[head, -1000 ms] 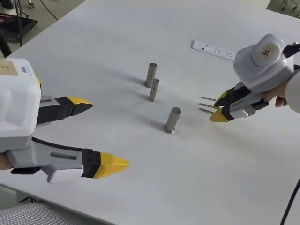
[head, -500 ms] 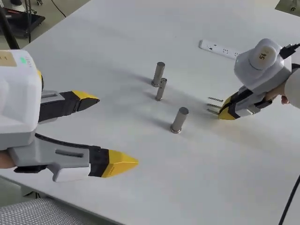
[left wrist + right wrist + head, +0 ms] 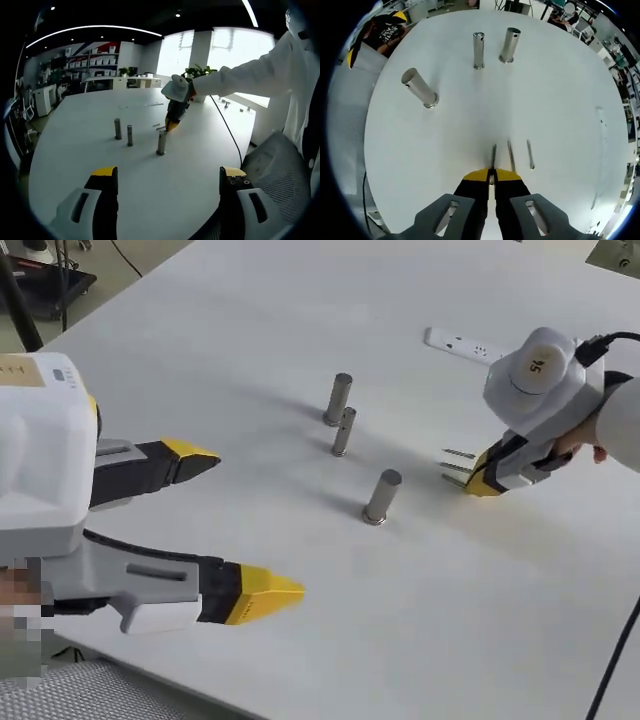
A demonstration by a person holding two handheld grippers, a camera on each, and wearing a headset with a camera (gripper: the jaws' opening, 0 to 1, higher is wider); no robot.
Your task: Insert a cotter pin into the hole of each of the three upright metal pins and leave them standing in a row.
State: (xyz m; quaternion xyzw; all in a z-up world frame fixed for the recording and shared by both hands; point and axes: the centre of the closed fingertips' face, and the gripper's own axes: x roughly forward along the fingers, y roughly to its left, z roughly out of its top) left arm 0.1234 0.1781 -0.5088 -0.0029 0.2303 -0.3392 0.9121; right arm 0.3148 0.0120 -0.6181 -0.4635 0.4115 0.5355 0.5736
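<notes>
The left tongs (image 3: pixel 235 522) hovered over the worktop (image 3: pixel 300 660) at 9 o'clock in the head view, their yellow-tipped jaws spread wide with nothing between them. Upright near the middle stood the far metal pin (image 3: pixel 340 398), the middle metal pin (image 3: pixel 345 430) just beside it toward 6 o'clock, and the near metal pin (image 3: pixel 382 496) set further off toward 5 o'clock. None touched another. At 3 o'clock of the near metal pin the right tongs (image 3: pixel 478 480) were down at the worktop, jaws pinched narrow on the end of the first cotter pin (image 3: pixel 493 155). In the right gripper view that pin lay flat, pointing to 12 o'clock. A second cotter pin (image 3: pixel 511 156) and a third cotter pin (image 3: pixel 530 154) lay beside it toward 3 o'clock, close together but apart. A white power strip (image 3: pixel 462 344) lay at 2 o'clock of the far metal pin.
</notes>
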